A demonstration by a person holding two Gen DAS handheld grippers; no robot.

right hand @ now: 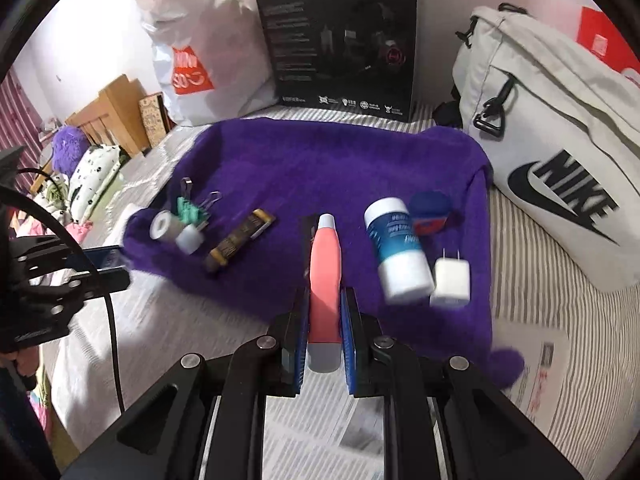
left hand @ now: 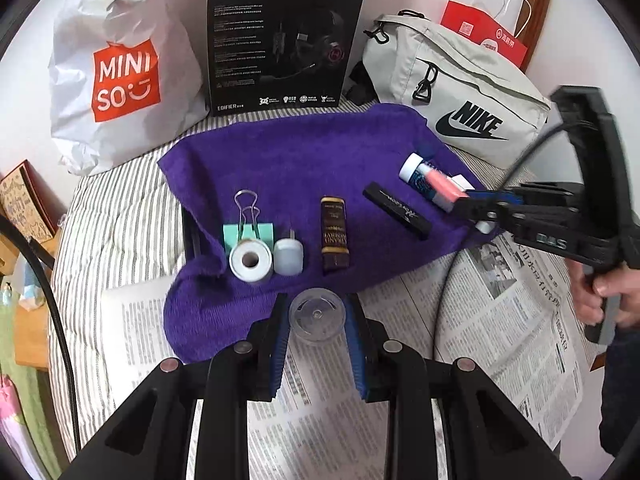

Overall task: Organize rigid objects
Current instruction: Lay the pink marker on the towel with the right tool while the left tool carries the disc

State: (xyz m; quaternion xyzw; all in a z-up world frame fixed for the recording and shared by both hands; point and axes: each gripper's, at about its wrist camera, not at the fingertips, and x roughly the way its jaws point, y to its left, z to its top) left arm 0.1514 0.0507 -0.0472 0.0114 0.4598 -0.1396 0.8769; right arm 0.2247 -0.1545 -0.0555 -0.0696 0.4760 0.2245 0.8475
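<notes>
We hold a clear cup (left hand: 317, 316) clamped in our left gripper (left hand: 318, 334) above the newspaper (left hand: 500, 320); our right gripper (right hand: 325, 332) is clenched on a pink tube (right hand: 325, 276) over the purple towel (left hand: 296, 160); beyond lie a tape roll (left hand: 250, 263), brown bar (left hand: 335, 234), blue bottle (right hand: 396, 248) and white plug (right hand: 451, 280); farthest stands a black box (left hand: 280, 36).
</notes>
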